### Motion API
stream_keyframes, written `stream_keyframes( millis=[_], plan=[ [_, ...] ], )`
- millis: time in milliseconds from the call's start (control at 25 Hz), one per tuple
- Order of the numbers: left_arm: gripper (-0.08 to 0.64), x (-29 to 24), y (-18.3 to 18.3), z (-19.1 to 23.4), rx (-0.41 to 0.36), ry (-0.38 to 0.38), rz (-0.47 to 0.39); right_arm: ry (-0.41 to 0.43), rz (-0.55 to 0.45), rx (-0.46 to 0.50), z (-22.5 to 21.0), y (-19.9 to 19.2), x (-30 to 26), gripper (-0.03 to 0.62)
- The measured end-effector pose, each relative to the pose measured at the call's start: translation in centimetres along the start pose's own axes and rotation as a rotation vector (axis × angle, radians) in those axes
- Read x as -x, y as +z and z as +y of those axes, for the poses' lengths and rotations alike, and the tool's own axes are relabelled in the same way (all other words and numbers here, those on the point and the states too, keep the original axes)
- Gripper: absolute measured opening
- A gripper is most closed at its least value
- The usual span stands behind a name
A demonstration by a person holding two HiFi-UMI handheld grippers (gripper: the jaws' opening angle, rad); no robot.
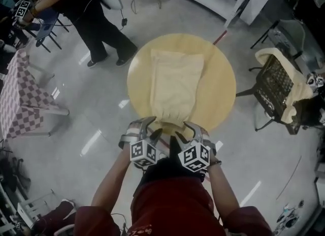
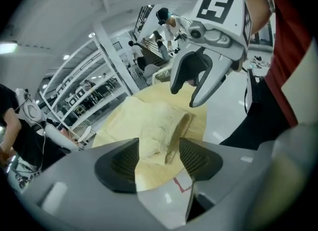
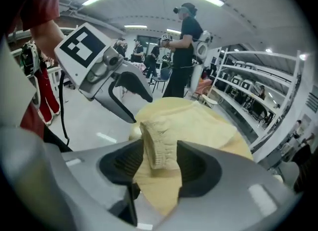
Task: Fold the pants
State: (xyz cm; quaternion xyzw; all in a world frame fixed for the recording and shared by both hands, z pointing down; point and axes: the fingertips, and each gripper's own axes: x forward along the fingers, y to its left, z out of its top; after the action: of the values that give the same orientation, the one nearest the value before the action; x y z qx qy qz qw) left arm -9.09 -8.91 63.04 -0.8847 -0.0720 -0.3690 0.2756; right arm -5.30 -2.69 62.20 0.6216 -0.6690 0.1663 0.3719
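Pants (image 1: 175, 85), pale yellow and already laid as a long, narrow strip, lie flat on the round worktop (image 1: 221, 88). Their long axis runs from 6 o'clock, at the person's edge, to 12 o'clock at the far edge in the head view. The near end, a gathered ribbed edge, sits at the 6 o'clock rim, directly under both hands.

The left tongs (image 1: 146, 127) stand at the near left corner of that end and the right tongs (image 1: 189, 128) at the near right corner, side by side and about equally close to the cloth. Both point down and away toward 12 o'clock. The left gripper view shows its 2 jaws wide apart, with the pants' edge lined up in the gap ahead of them and nothing pinched. The right gripper view shows its jaws wide too, with the ribbed corner standing up between the pads; I judge the pads are not pressing on it yet.

The likely next move is to close on the 2 near corners and carry that end along the long axis toward 12 o'clock, halving the length. It depends on both tongs catching all layers of the corner, because a missed under-layer would drag and skew the fold.
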Motion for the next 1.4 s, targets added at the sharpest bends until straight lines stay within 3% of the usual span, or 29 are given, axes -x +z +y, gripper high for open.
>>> stream_keyframes(
  millis=[160, 520, 1000, 1200, 1400],
  plan=[
    [0.29, -2.2, -1.8, -1.3, -0.065, -0.111, 0.092, 0.055, 0.059, 0.04, 0.9, -1.5, -1.9, 0.207],
    [0.291, -5.2, -3.6, -1.7, -0.201, -0.223, 0.179, 0.144, 0.143, 0.136, 1.3, -3.6, -5.1, 0.209],
    [0.236, -6.2, -4.5, -1.9, -0.115, -0.512, 0.255, 0.349, 0.22, 0.069, 1.0, -4.7, -6.8, 0.184],
    [0.193, -6.2, -4.6, -1.4, -0.128, -0.553, 0.285, 0.369, 0.216, 0.078, 0.7, -4.5, -7.0, 0.163],
    [0.111, -6.5, -4.4, -1.1, -0.146, -0.519, 0.273, 0.359, 0.199, 0.079, 0.4, -4.3, -7.1, 0.109]
  ],
)
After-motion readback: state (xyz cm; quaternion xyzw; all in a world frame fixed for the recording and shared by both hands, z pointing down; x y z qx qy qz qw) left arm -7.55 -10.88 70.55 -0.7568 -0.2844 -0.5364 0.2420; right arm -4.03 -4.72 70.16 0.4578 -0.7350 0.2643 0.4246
